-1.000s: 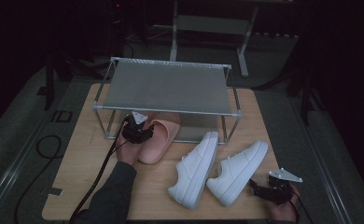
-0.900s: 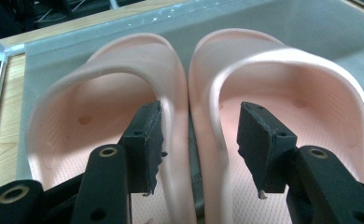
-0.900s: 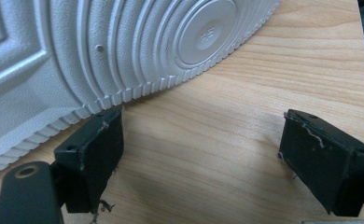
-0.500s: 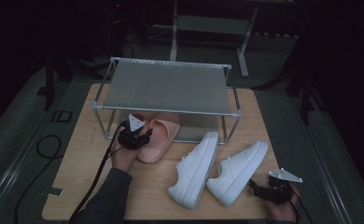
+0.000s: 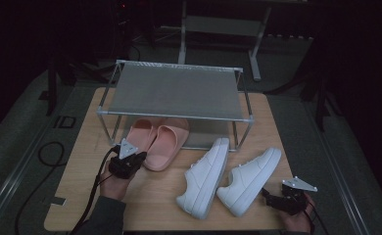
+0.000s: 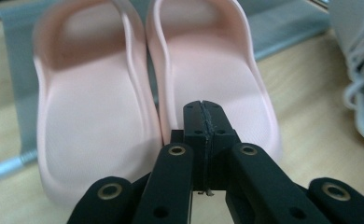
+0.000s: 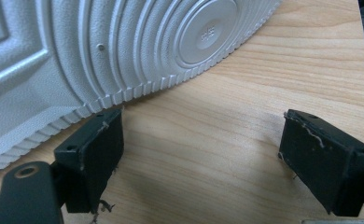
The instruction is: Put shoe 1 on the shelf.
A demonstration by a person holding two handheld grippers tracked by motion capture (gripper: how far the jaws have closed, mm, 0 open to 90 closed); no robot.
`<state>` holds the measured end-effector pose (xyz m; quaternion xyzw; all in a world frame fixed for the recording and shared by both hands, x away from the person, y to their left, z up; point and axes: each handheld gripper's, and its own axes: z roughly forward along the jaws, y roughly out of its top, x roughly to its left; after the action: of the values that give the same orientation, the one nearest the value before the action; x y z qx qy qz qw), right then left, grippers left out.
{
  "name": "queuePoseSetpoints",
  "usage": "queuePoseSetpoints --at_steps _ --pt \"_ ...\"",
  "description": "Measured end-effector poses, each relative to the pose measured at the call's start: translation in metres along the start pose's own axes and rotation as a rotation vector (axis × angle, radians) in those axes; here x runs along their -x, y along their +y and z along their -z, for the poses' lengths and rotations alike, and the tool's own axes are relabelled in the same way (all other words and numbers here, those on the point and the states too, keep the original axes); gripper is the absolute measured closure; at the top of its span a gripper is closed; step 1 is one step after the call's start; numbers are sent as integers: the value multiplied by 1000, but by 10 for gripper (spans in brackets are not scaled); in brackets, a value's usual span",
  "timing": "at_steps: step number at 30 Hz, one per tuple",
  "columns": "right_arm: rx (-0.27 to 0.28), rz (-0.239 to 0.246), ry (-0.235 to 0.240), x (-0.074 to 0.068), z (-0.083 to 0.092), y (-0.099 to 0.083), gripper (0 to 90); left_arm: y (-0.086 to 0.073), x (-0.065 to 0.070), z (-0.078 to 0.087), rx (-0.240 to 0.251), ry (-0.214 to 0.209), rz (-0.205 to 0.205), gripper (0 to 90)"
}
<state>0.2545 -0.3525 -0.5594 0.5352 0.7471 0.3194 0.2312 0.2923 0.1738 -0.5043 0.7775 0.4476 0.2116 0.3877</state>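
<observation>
My left claw (image 6: 202,122) has just closed, empty, before the smooth pale-pink slippers (image 6: 124,93) (side by side); right claw (image 7: 199,154) gapes beside a white sneaker (image 7: 101,51).

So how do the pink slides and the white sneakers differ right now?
The pink slides lie close side by side, toes tucked under the rack; the white sneakers lie apart, fully outside it. The slides are open-backed and laceless; the sneakers are closed and laced. Both pairs rest on the wooden table.
</observation>
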Motion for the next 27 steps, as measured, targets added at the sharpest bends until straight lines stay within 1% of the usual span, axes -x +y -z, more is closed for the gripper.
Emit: queuePoseSetpoints --at_steps 1,3,4,5,6,11,12,18,19,23,27 --pt "0 0 0 0 0 0 134 -4 2 2 -11 0 -11 896" --pt "0 -1 0 0 0 0 134 -9 4 4 -24 -7 -20 896" --pt "0 0 0 0 0 0 134 -12 6 4 -30 -3 -24 896" --pt "0 0 0 0 0 0 134 -12 6 4 -30 -3 -24 896" --pt "0 -1 0 0 0 0 134 -15 7 5 -43 -6 -27 896" --pt "0 -1 0 0 0 0 134 -22 9 4 -70 -12 -38 897" --pt "0 -1 0 0 0 0 134 -22 9 4 -79 -12 -41 897" --pt "0 0 0 0 0 0 134 -25 13 -1 -98 -29 -53 897" --pt "0 0 0 0 0 0 134 -24 13 -3 -104 -28 -64 897" --pt "0 0 0 0 0 0 134 -24 15 -7 -115 -35 -71 897" --pt "0 -1 0 0 0 0 133 -23 18 -10 -124 -45 -88 897"
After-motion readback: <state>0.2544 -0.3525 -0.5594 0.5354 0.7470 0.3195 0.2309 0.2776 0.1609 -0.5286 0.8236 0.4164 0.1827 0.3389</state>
